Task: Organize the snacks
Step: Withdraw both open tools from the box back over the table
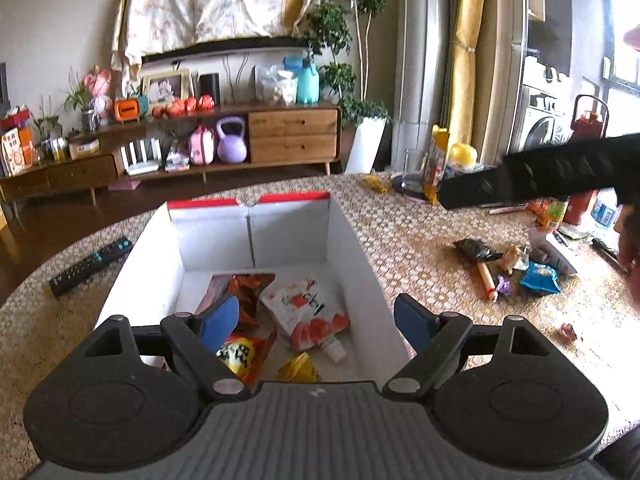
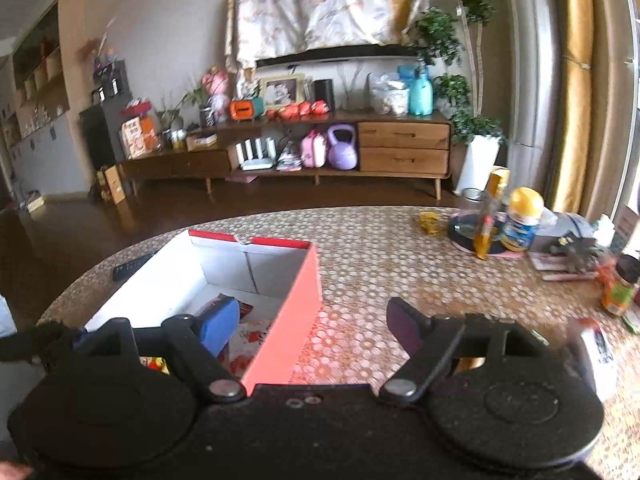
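Note:
A red box (image 1: 352,240) with a white inside stands on the table and holds several snack packets, among them a white and red pouch (image 1: 310,312) and an orange packet (image 1: 244,284). My left gripper (image 1: 318,318) hangs open over the box with nothing between its fingers. More loose snacks (image 1: 508,268), one a blue packet (image 1: 538,278), lie on the table to the right. In the right wrist view the same box (image 2: 298,300) lies at lower left, and my right gripper (image 2: 314,322) is open and empty above the box's right wall.
A black remote (image 1: 90,266) lies left of the box. Jars, a glass and a yellow-lidded tub (image 2: 522,220) crowd the table's far right, with an orange-labelled bottle (image 2: 620,290) near the edge. A wooden sideboard (image 1: 292,134) stands beyond the table. The other black gripper (image 1: 560,172) crosses the upper right.

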A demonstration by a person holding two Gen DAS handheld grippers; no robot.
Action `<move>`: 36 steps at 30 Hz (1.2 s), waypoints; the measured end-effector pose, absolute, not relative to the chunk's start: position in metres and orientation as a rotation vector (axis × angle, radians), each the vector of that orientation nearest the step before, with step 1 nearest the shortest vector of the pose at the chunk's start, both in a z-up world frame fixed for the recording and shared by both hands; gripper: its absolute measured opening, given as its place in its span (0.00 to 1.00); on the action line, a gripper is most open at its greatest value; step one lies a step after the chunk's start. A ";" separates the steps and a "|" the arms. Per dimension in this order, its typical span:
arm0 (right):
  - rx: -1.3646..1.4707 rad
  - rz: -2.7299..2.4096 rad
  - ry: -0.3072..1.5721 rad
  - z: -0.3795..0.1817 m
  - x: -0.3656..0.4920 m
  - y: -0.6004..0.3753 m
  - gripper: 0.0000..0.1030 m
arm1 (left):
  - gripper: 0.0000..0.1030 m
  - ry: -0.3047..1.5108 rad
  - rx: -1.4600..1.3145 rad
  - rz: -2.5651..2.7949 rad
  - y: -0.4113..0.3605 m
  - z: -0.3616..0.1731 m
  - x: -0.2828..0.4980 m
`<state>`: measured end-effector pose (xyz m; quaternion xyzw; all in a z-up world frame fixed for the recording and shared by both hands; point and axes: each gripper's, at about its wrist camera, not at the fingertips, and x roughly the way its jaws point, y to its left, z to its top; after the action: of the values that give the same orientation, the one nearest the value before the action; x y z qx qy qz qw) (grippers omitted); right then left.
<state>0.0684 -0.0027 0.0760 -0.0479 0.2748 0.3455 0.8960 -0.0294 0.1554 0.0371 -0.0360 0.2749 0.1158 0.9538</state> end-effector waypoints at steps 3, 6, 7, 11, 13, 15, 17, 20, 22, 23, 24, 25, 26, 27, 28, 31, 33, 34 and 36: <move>-0.062 0.678 0.562 0.072 0.063 -0.023 0.78 | 0.83 0.536 -0.067 0.220 0.147 0.041 -0.029; -0.022 0.648 0.557 0.068 0.058 -0.044 0.78 | 0.86 0.515 -0.061 0.211 0.138 0.043 -0.030; -0.014 0.634 0.553 0.065 0.056 -0.051 0.78 | 0.86 0.509 -0.059 0.204 0.135 0.043 -0.030; 0.017 0.585 0.562 0.055 0.053 -0.076 0.78 | 0.86 0.498 -0.051 0.174 0.124 0.044 -0.027; 0.037 0.562 0.566 0.049 0.052 -0.088 0.78 | 0.86 0.495 -0.048 0.167 0.119 0.043 -0.026; 0.048 0.541 0.564 0.043 0.050 -0.099 0.78 | 0.86 0.489 -0.046 0.151 0.114 0.043 -0.026; 0.067 0.523 0.567 0.037 0.049 -0.109 0.78 | 0.86 0.481 -0.042 0.136 0.109 0.043 -0.026; 0.084 0.506 0.572 0.030 0.046 -0.121 0.78 | 0.86 0.471 -0.034 0.120 0.101 0.044 -0.025; 0.093 0.495 0.578 0.026 0.044 -0.127 0.78 | 0.86 0.468 -0.031 0.106 0.096 0.044 -0.023; 0.095 0.489 0.579 0.024 0.042 -0.130 0.78 | 0.86 0.464 -0.031 0.100 0.093 0.044 -0.022; 0.100 0.481 0.582 0.023 0.042 -0.133 0.78 | 0.86 0.461 -0.030 0.095 0.090 0.044 -0.021; 0.104 0.474 0.580 0.022 0.041 -0.137 0.78 | 0.86 0.460 -0.029 0.090 0.087 0.044 -0.020; 0.108 0.466 0.578 0.020 0.040 -0.140 0.78 | 0.86 0.459 -0.028 0.083 0.085 0.044 -0.019; 0.110 0.458 0.576 0.020 0.039 -0.144 0.79 | 0.86 0.459 -0.026 0.073 0.082 0.044 -0.017; 0.112 0.449 0.574 0.019 0.038 -0.147 0.79 | 0.86 0.459 -0.024 0.068 0.080 0.043 -0.017; 0.128 0.422 0.578 0.015 0.037 -0.159 0.79 | 0.86 0.457 -0.018 0.049 0.071 0.041 -0.013; 0.137 0.401 0.578 0.012 0.038 -0.167 0.79 | 0.86 0.462 -0.015 0.033 0.065 0.040 -0.009; 0.141 0.392 0.580 0.011 0.038 -0.170 0.79 | 0.86 0.463 -0.013 0.029 0.062 0.040 -0.008; 0.154 0.374 0.582 0.007 0.038 -0.178 0.79 | 0.86 0.464 -0.007 0.018 0.056 0.038 -0.005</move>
<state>0.0382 -0.1781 0.0075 0.0752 0.2850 0.1829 0.9379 -0.0046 0.0564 0.0383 -0.0035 0.2302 0.0091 0.9731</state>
